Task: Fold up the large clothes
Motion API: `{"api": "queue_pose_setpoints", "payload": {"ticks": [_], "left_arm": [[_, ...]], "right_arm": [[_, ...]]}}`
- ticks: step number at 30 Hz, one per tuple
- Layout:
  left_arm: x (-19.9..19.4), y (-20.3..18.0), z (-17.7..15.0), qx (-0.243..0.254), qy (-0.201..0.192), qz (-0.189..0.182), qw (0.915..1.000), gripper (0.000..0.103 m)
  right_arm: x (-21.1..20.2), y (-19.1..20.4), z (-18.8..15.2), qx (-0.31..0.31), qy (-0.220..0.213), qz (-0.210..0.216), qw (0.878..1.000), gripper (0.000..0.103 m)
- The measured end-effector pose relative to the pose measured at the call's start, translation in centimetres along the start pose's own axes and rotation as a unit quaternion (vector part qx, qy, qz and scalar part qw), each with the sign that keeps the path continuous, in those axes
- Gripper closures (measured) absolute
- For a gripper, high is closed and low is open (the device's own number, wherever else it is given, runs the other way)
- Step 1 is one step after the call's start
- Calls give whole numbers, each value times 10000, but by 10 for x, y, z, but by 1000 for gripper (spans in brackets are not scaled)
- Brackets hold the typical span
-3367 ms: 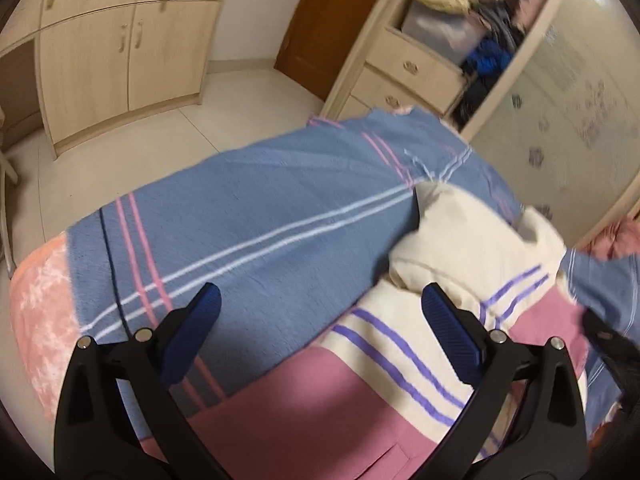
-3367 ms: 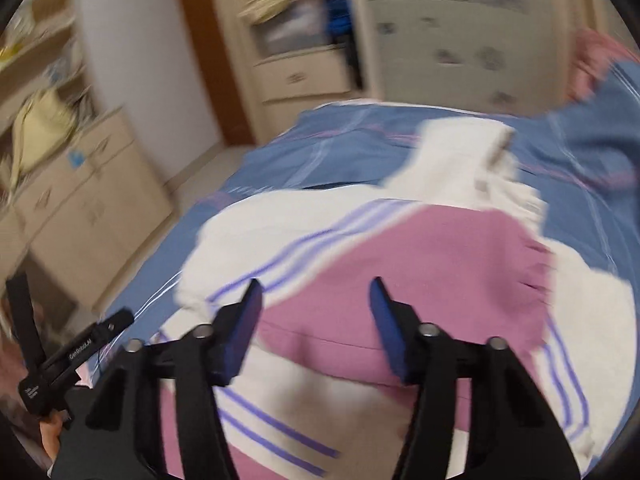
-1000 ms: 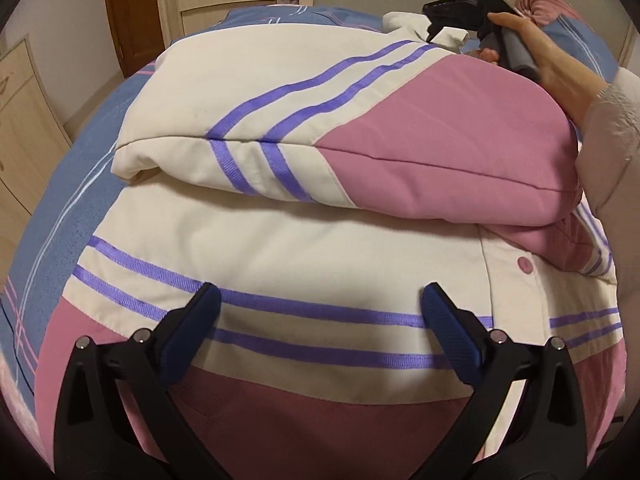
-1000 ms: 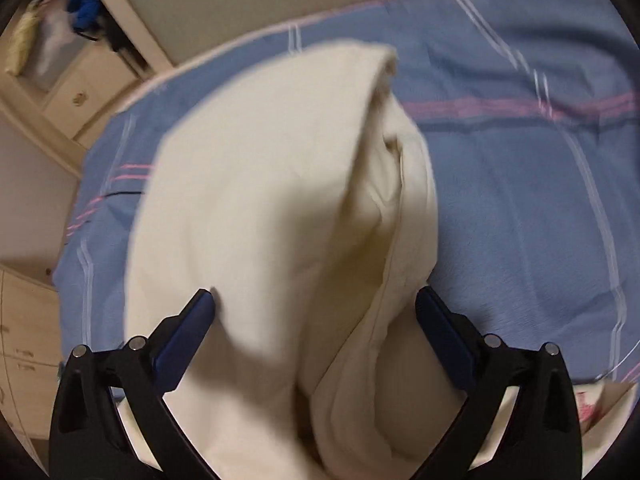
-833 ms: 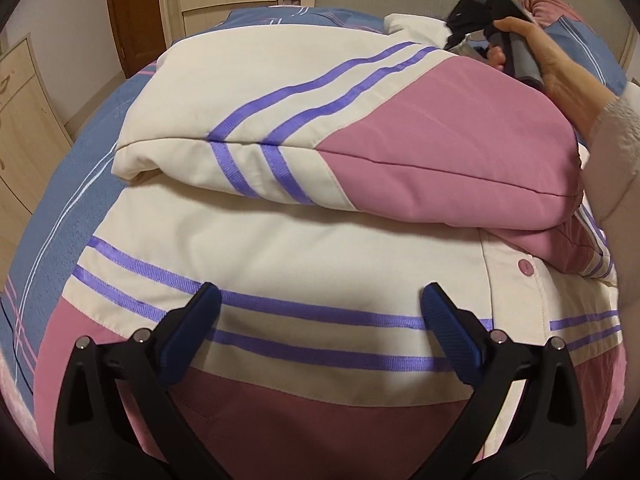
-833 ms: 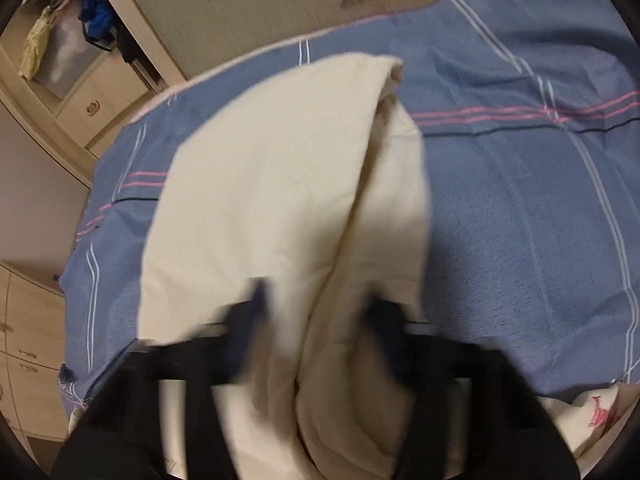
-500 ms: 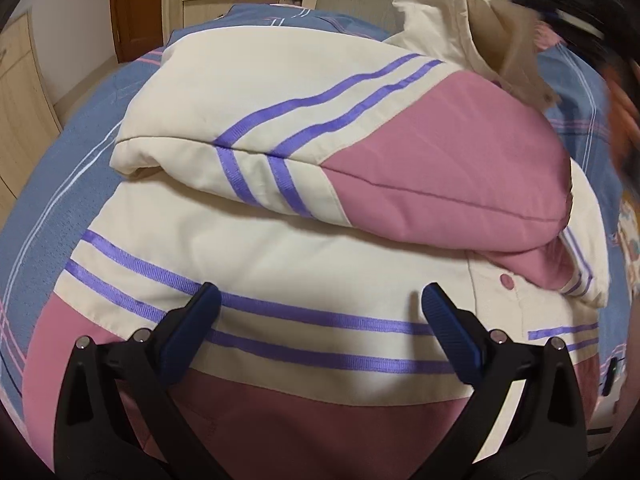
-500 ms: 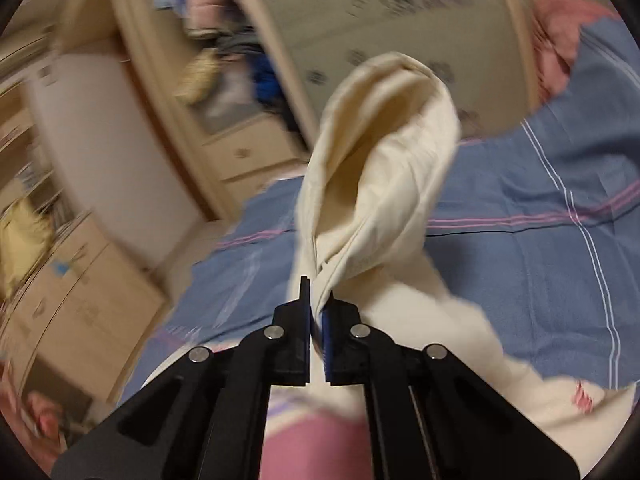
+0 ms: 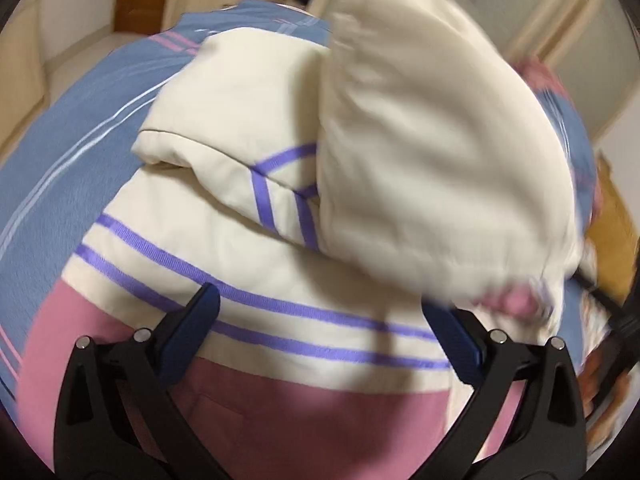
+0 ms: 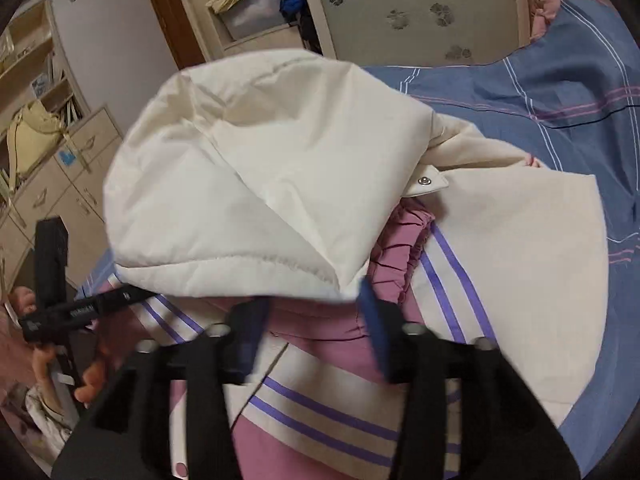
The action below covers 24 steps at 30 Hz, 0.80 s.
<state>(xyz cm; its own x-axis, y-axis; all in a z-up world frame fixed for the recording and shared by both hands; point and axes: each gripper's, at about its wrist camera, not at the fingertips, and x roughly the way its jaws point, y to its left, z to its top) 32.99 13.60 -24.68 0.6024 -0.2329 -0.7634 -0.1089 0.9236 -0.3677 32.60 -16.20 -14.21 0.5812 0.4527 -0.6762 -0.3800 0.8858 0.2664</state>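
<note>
A padded jacket (image 9: 248,280), cream and pink with purple stripes, lies folded on the bed. Its cream hood (image 10: 260,176) is turned over onto the folded body and also shows, blurred, in the left wrist view (image 9: 440,152). My right gripper (image 10: 312,304) is blurred, with its jaws opening. The hood's stitched rim lies just ahead of its blue fingertips, and the pads do not press on it. My left gripper (image 9: 326,320) stands open low over the jacket's striped band, holding nothing.
The blue sheet (image 10: 560,92) with pink and white lines covers the bed. Beyond the bed stand a wardrobe with a flower-patterned door (image 10: 420,12), drawers and cabinets (image 10: 52,192). A hand (image 10: 92,376) at the left edge holds the other gripper's black body.
The right gripper shut on the hood, lifted it and swung it back over the folded jacket, and its jaws have now parted. The left gripper shifted a little along the jacket.
</note>
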Motion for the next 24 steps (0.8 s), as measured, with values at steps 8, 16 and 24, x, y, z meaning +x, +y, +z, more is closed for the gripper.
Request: {"api": "queue_pose_setpoints", "payload": {"ticks": [8, 16, 24], "left_arm": [[-32, -7, -3, 61, -671, -412, 9969, 2], [-39, 10, 2, -686, -848, -441, 9930, 2], [-51, 46, 1, -1387, -1150, -366, 9830, 2]], "right_arm": [[-34, 70, 31, -845, -876, 187, 9924, 13], [117, 88, 82, -1122, 439, -216, 9925, 9], [181, 104, 32, -1483, 1344, -344, 9792, 7]]}}
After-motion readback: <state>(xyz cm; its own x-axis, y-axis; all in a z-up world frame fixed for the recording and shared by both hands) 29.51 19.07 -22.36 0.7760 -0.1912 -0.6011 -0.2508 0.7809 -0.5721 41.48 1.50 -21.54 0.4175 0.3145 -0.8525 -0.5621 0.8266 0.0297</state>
